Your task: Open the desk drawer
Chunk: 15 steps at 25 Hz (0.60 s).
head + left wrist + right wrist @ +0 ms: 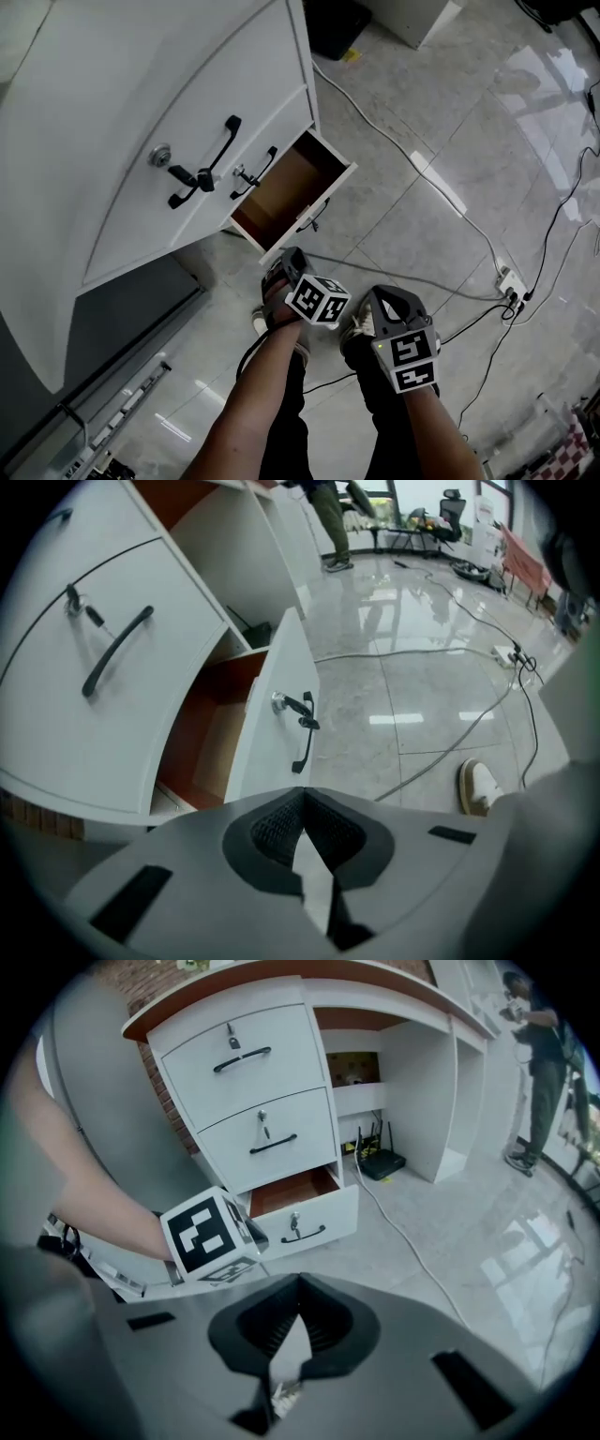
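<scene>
The bottom drawer (286,183) already stands part-way out of the desk (141,112), so I judge the job nearly done. If it needs more, I would hook its handle (303,731) with my left claw (287,262) and pull straight along the runners, not sideways. Both claws are pressed together and hold nothing. The drawer front lies just ahead of the left claw, not touching it. My right claw (386,302) hangs farther back, beside the left.
</scene>
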Motion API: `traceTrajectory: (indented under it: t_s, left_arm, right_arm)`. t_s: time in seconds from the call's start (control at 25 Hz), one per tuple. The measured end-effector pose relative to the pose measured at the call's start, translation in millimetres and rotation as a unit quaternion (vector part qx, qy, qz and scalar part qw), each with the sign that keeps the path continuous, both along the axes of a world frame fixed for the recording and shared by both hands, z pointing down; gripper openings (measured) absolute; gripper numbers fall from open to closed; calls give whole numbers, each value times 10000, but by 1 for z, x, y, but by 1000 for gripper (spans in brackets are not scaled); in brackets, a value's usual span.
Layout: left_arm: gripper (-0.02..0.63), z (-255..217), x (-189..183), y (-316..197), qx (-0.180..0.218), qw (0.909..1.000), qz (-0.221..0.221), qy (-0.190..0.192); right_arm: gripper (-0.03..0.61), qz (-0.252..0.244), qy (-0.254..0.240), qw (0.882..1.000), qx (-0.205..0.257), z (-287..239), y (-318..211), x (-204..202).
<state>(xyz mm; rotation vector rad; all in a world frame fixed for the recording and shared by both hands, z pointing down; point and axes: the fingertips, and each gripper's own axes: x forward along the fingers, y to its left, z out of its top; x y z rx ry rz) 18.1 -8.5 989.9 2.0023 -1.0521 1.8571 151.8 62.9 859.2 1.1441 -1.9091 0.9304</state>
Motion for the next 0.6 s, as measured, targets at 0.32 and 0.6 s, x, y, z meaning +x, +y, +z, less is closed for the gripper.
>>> traceTrajectory:
  t_s: [0.32,0.6]
  left_arm:
    - [8,-60,-26,18,-491,9940,-848,489]
    - [8,-138,-42,24,-740,9796,-1557,1029]
  right_arm:
    - [15,-150,78,9999,-16,-53,-7,-34]
    - [15,184,-294,9994,-84,-123,-6,-72]
